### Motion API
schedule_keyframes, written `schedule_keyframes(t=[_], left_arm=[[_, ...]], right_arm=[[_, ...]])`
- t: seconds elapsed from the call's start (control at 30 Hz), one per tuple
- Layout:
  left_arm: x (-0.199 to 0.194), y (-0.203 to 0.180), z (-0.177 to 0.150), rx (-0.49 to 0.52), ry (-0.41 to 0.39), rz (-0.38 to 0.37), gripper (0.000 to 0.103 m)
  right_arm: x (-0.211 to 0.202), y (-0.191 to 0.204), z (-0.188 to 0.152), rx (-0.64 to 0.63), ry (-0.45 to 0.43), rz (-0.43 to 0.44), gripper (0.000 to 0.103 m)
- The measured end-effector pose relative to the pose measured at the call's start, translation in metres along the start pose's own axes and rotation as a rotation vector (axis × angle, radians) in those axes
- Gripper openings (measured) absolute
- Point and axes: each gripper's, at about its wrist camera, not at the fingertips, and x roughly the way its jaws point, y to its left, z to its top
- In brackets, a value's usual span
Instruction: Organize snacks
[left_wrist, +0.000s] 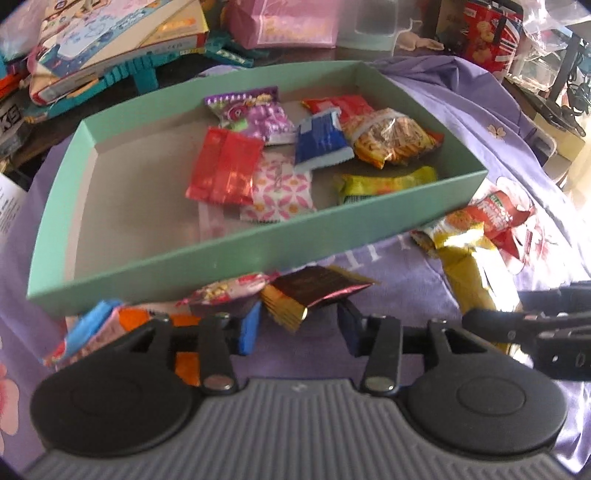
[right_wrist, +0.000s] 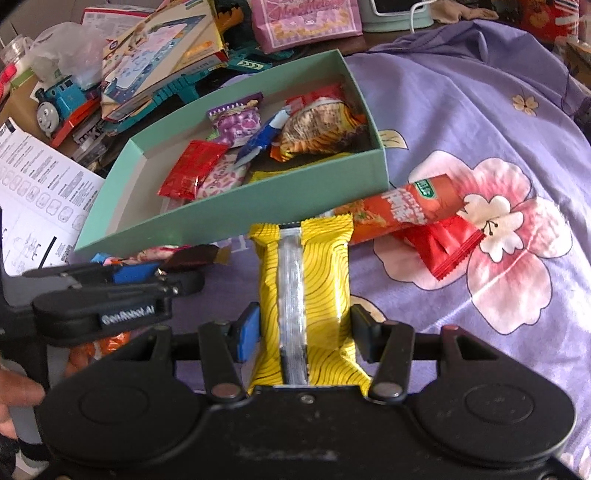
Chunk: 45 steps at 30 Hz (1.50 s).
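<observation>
Left wrist view. The left gripper (left_wrist: 299, 328) hangs with its fingers parted and nothing between them, above the purple flowered cloth (left_wrist: 406, 280). Just ahead of the fingertips lie a dark brown packet with gold ends (left_wrist: 314, 291) and a pink-and-white packet (left_wrist: 229, 291), both against the near wall of the shallow green box (left_wrist: 147, 273). Inside the box lie a red foil packet (left_wrist: 225, 166), a pink patterned packet (left_wrist: 280, 188), a blue packet (left_wrist: 321, 140), a purple packet (left_wrist: 255, 114), an orange noodle-snack bag (left_wrist: 391, 140) and a yellow-green bar (left_wrist: 384, 182). Part of the right gripper (left_wrist: 535, 325) enters at the right edge.

Right wrist view. The right gripper (right_wrist: 301, 332) clasps a yellow packet with black wavy lines (right_wrist: 306, 288), one pad on each long side; the packet points toward the box's near wall (right_wrist: 207, 221) and lies outside it. Beside its far end, on the cloth (right_wrist: 461, 110), rest an orange tube-shaped packet (right_wrist: 402, 210) and a red packet with serrated edges (right_wrist: 443, 247). The left gripper (right_wrist: 147, 284) appears at the left, over the small packets by the box. A toy train (right_wrist: 59, 103) and a printed sheet (right_wrist: 40, 184) lie beyond.
</observation>
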Motion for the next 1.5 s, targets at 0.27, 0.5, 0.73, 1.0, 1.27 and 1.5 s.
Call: schedule_keyframes(t=[0.27,0.5,0.73,1.0,1.27,1.5], left_arm=[[0.001,-0.009,0.002,0.052,0.017,0.03,0.056],[-0.009,-0.001,-0.008,0.04,0.007,0.048,0.057],[0.006,-0.031,-0.004,0.321,0.022,-0.015,0.058],[0.007,-0.022,0.0,0.323,0.071,-0.139,0.042],[0.004,-0.032,-0.002,0.31,0.078,-0.147,0.043],[0.004,-0.024,0.0,0.188,0.086,-0.127,0.036]], right_arm=[[0.0,-0.01,-0.004,0.046,0.008,0.025,0.051],[0.002,-0.012,-0.002,0.048,0.007,0.046,0.051],[0.0,-0.015,-0.004,0.062,0.008,0.054,0.051],[0.003,-0.012,-0.002,0.062,0.01,0.058,0.051],[0.003,-0.011,-0.001,0.065,0.009,0.059,0.051],[-0.003,-0.011,-0.001,0.066,-0.005,0.049,0.051]])
